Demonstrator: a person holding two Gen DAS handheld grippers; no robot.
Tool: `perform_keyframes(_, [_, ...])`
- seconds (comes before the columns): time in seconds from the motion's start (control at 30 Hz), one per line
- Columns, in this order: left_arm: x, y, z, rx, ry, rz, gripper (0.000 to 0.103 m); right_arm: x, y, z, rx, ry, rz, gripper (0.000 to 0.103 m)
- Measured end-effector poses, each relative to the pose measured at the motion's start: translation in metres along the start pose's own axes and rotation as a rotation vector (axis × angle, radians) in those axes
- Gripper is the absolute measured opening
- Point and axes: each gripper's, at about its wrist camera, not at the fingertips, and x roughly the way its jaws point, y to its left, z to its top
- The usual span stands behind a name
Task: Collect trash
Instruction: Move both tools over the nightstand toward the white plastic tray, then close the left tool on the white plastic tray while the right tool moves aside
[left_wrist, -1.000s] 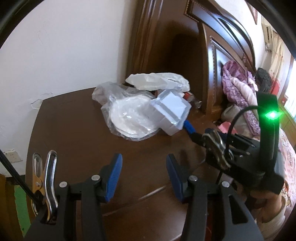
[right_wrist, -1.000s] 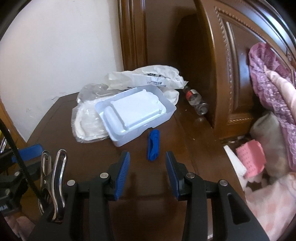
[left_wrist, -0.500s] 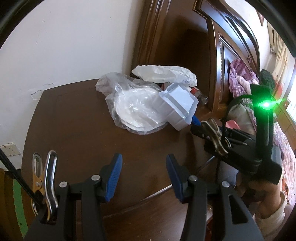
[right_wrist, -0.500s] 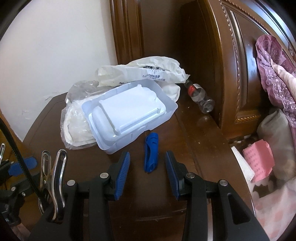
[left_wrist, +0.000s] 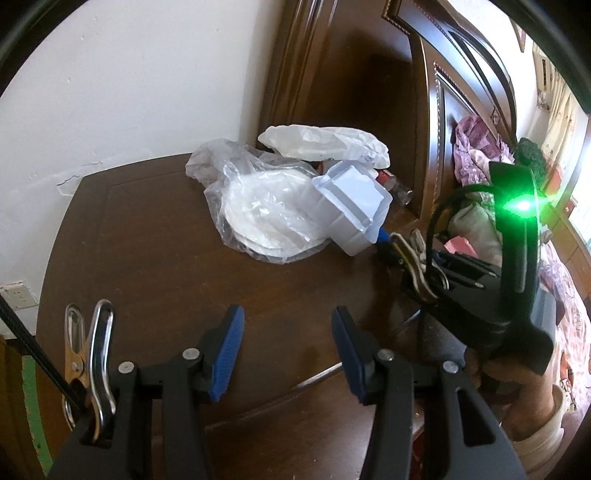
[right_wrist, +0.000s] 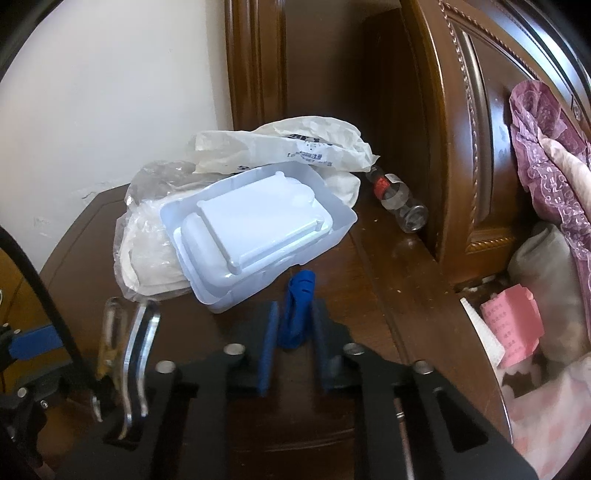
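Right tongs (right_wrist: 294, 334) just closing around blue scrap (right_wrist: 298, 308), left tongs (left_wrist: 286, 352) unchanged.

A crumpled blue scrap (right_wrist: 298, 310) lies on the dark wooden nightstand (right_wrist: 388, 295) beside a pale plastic tray (right_wrist: 258, 229).

A dark wooden tabletop (right_wrist: 388, 295) stands against a white wall beside a carved headboard. On it lie a clear bag of white plates (left_wrist: 266, 210), a crumpled white bag (right_wrist: 288, 147), a pale plastic tray (right_wrist: 258, 229), a small blue piece (right_wrist: 299, 306) and an empty bottle (right_wrist: 399, 199) on its side.
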Motion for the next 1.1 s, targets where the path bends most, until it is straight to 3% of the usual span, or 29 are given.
perform_keyframes(0.13, [-0.002, 0.001, 0.001, 0.007, -0.007, -0.007, 0.052, -0.001, 0.0, -0.002, 0.015, -0.007, 0.0, 0.015])
perform_keyframes(0.3, [-0.003, 0.0, 0.001, 0.02, -0.01, -0.013, 0.052, -0.014, -0.01, -0.011, 0.138, -0.033, 0.053, 0.015])
perform_keyframes(0.53, [-0.003, -0.004, 0.0, 0.023, -0.001, -0.042, 0.052, -0.046, -0.01, -0.05, 0.266, -0.064, 0.111, 0.015])
perform_keyframes(0.77, [-0.003, -0.005, 0.009, -0.017, 0.02, -0.048, 0.052, -0.073, -0.005, -0.074, 0.279, -0.104, 0.133, 0.015])
perform_keyframes(0.9, [0.001, -0.014, 0.019, -0.012, 0.047, -0.033, 0.052, -0.092, -0.011, -0.075, 0.266, -0.175, 0.125, 0.015])
perform_keyframes(1.1, [0.006, -0.033, 0.04, -0.023, 0.005, 0.009, 0.052, -0.106, -0.025, -0.079, 0.276, -0.231, 0.147, 0.015])
